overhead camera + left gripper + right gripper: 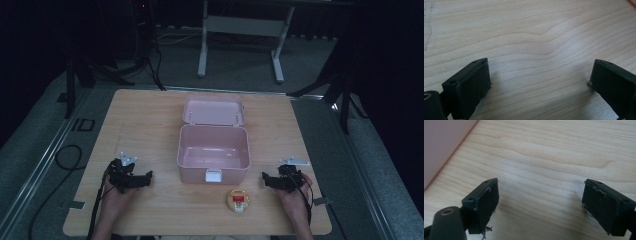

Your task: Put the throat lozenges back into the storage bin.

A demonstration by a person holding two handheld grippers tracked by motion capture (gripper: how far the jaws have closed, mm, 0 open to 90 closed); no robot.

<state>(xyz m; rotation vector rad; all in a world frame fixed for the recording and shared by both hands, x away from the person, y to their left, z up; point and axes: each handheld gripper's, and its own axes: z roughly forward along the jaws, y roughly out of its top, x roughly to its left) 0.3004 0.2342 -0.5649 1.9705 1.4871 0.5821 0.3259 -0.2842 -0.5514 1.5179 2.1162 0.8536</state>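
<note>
Box: open pink plastic box (pixel 213 155), lid back, mid light-wood counter (pixel 150 125).
Tin: small round yellow tin (pixel 238 200) near the front edge, just before the box.
Left claw (pixel 148 178): released, over bare wood left of the box.
Right claw (pixel 265 179): released, right of the box, beside the tin.

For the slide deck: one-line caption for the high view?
Open pink box at table centre, round yellow tin in front; left gripper and right gripper rest open either side.
</note>
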